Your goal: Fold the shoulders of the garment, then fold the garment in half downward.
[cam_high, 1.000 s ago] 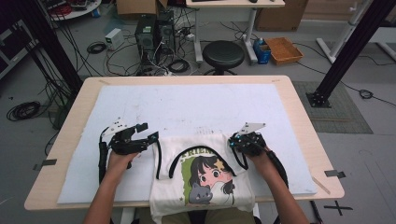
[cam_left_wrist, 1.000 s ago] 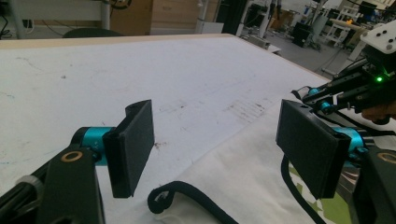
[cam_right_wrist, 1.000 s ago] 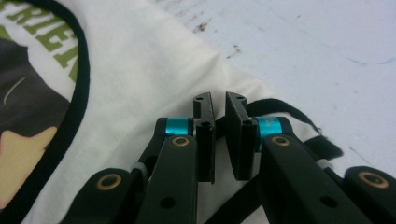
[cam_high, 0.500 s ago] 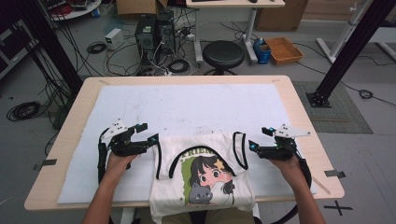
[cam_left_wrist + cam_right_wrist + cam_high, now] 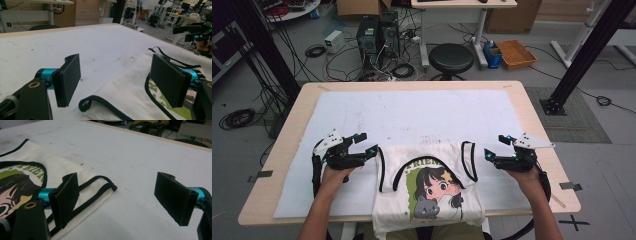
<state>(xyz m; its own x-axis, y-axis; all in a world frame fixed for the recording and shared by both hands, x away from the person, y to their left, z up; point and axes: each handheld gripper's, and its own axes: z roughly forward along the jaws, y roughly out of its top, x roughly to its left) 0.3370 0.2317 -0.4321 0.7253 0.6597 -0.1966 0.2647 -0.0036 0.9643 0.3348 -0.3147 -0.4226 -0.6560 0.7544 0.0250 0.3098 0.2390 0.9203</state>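
The right gripper point(image 5: 498, 148) has just been opening its jaws and pulling clear of the tank top point(image 5: 429, 187), which is lying flat at the near table point(image 5: 532, 115) edge (its hem hanging over). Nothing is sitting between those wide jaws now, so that shoulder strap point(image 5: 100, 182) looks released. The left gripper point(image 5: 368, 144) is hovering level beside the other strap, jaws wide, gripping nothing.

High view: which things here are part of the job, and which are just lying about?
Part of the job:
white tank top
white mat
left hand-held gripper, open
right hand-held gripper, open

Just lying about:
black stool
orange crate
computer towers
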